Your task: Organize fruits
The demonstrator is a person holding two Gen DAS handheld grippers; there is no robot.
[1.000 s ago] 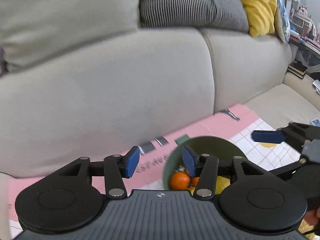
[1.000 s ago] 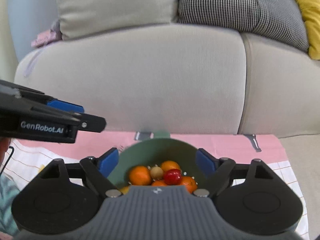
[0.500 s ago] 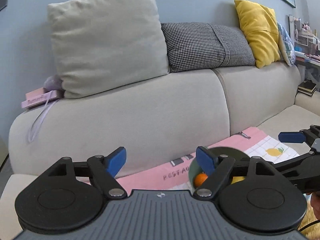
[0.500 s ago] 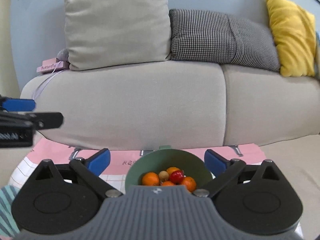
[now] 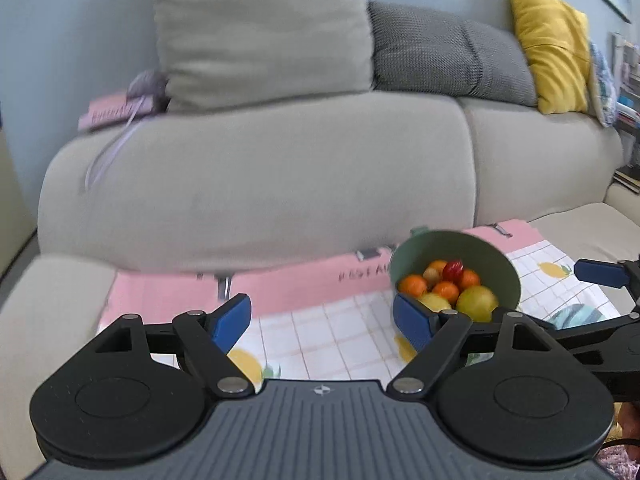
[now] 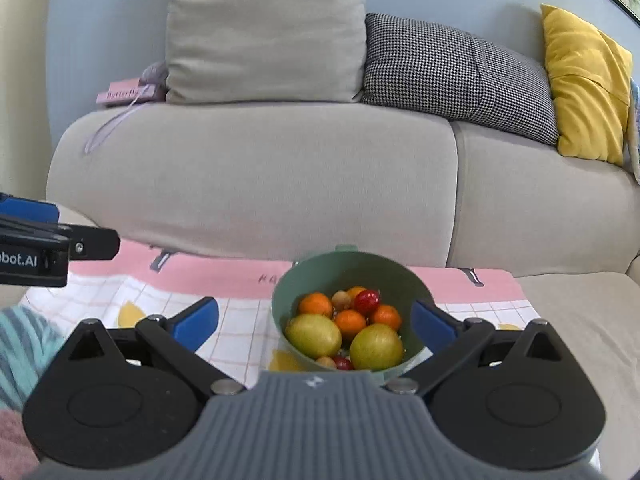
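Observation:
A green bowl (image 6: 320, 270) stands on a pink and white checked cloth (image 6: 240, 320) on the sofa seat. It holds several fruits: small oranges (image 6: 315, 304), two yellow-green fruits (image 6: 313, 335) and a red one (image 6: 366, 299). My right gripper (image 6: 314, 322) is open and empty, held just in front of the bowl. My left gripper (image 5: 322, 320) is open and empty, to the left of the bowl (image 5: 496, 254), over the cloth (image 5: 320, 320). The fruits (image 5: 476, 302) also show in the left wrist view.
A beige sofa back (image 6: 256, 184) rises right behind the cloth. Beige (image 6: 264, 32), houndstooth (image 6: 452, 72) and yellow (image 6: 584, 84) cushions sit on top. A pink book (image 6: 124, 94) lies at the sofa's left end. A teal striped patch (image 6: 24, 344) is at the left.
Both grippers have pulled back and tilted down, so the bowl and its fruits show more fully. The left gripper's fingers have opened wider than a second ago.

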